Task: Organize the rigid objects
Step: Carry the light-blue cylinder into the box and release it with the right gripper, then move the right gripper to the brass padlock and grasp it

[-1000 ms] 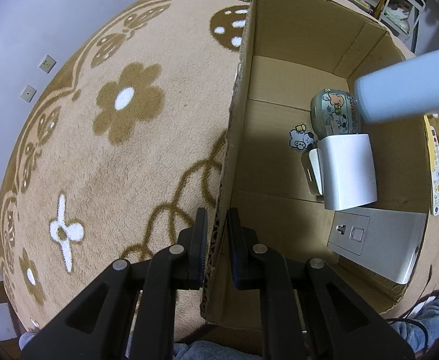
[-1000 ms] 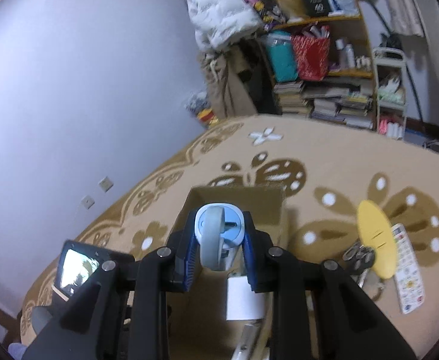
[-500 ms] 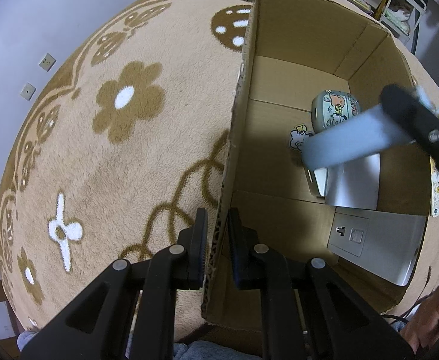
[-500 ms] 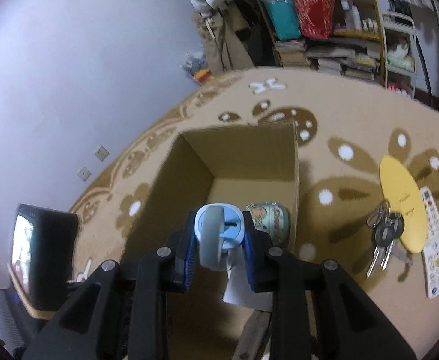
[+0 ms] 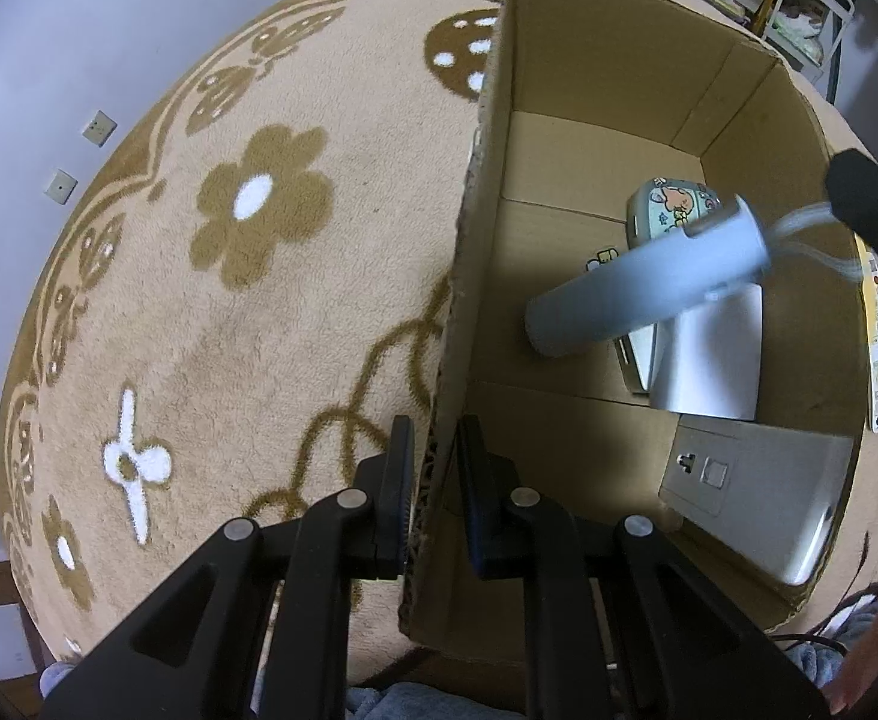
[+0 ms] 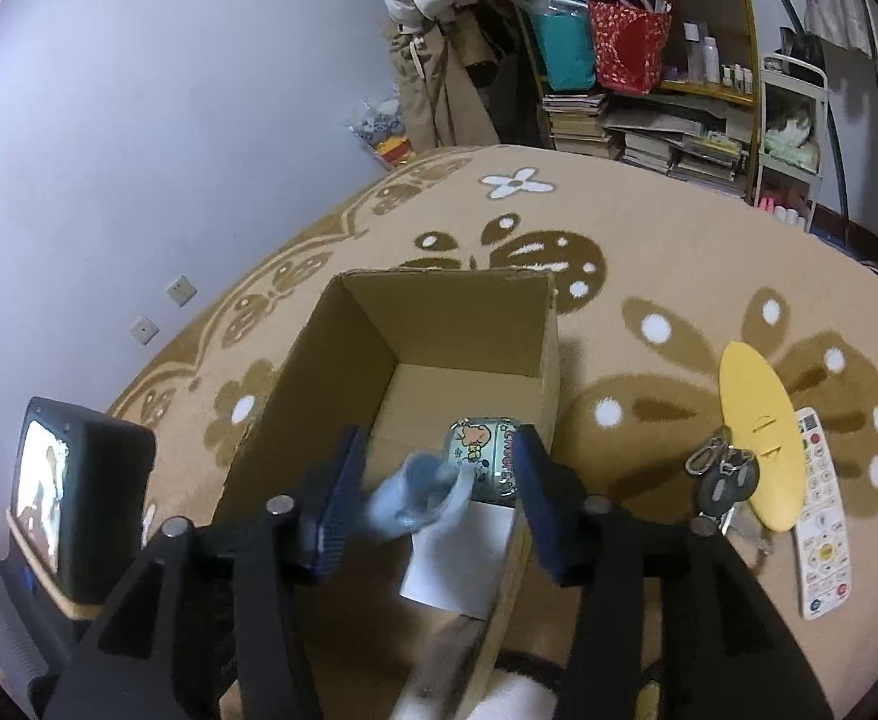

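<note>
An open cardboard box (image 5: 613, 42) stands on a flowered carpet. My left gripper (image 5: 432, 498) is shut on the box's left wall near its front corner. A pale blue bottle (image 5: 643, 288) is in the air inside the box, tilted and blurred, also seen in the right wrist view (image 6: 417, 495). My right gripper (image 6: 435, 495) is open just above it, over the box (image 6: 439, 324). Inside lie a cartoon-printed tin (image 5: 670, 210), a white folded card (image 5: 712, 360) and a silver flat device (image 5: 757, 498).
On the carpet right of the box lie a yellow oval disc (image 6: 760, 426), a bunch of keys (image 6: 724, 480) and a white remote (image 6: 823, 510). A bookshelf (image 6: 649, 60) stands against the far wall. The left gripper's screen (image 6: 54, 492) shows at the left.
My right gripper has opened and let go of the blue bottle, which now drops tilted into the box. The left gripper has held still on the box wall.
</note>
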The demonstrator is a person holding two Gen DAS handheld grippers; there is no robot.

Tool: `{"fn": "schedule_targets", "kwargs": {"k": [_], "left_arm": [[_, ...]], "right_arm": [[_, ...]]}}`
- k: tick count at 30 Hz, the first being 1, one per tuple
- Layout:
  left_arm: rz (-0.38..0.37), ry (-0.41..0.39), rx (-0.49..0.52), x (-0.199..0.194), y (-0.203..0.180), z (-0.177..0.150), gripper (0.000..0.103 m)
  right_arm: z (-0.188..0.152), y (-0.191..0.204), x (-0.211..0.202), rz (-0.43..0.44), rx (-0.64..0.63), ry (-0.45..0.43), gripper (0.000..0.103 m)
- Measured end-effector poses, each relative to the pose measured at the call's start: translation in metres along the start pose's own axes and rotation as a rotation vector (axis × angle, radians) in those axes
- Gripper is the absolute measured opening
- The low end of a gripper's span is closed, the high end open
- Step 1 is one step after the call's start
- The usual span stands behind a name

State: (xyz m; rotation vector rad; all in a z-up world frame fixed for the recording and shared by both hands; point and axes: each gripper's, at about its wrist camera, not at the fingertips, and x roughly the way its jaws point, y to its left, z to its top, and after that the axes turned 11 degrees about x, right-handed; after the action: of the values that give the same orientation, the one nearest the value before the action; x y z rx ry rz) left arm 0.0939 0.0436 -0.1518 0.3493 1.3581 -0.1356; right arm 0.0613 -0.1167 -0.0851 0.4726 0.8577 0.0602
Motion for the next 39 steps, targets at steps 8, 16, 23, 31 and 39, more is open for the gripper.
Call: {"fn": "schedule_targets", "kwargs": {"k": [8, 16, 23, 31, 39], "left_arm": [[-0.005, -0.001, -0.003, 0.0, 0.0, -0.001, 0.015], [-0.001, 0.0, -0.002, 0.0, 0.0, -0.001, 0.015], [-0.016, 0.0, -0.012, 0.0, -0.001, 0.0, 0.014], [-0.012, 0.001, -0.009, -0.001, -0.001, 0.0, 0.014], [-0.003, 0.001, -0.002, -0.001, -0.003, 0.001, 0.014]], "right_arm": [[0.001, -0.012, -0.01, -0.043, 0.036, -0.011, 0.086], [-0.003, -0.028, -0.02, -0.126, 0.027, -0.024, 0.092], [-0.014, -0.058, -0.035, -0.194, 0.066, -0.027, 0.092], [-0.047, -0.101, -0.028, -0.296, 0.181, 0.065, 0.092], [-0.066, -0.121, -0.013, -0.371, 0.236, 0.158, 0.092]]}}
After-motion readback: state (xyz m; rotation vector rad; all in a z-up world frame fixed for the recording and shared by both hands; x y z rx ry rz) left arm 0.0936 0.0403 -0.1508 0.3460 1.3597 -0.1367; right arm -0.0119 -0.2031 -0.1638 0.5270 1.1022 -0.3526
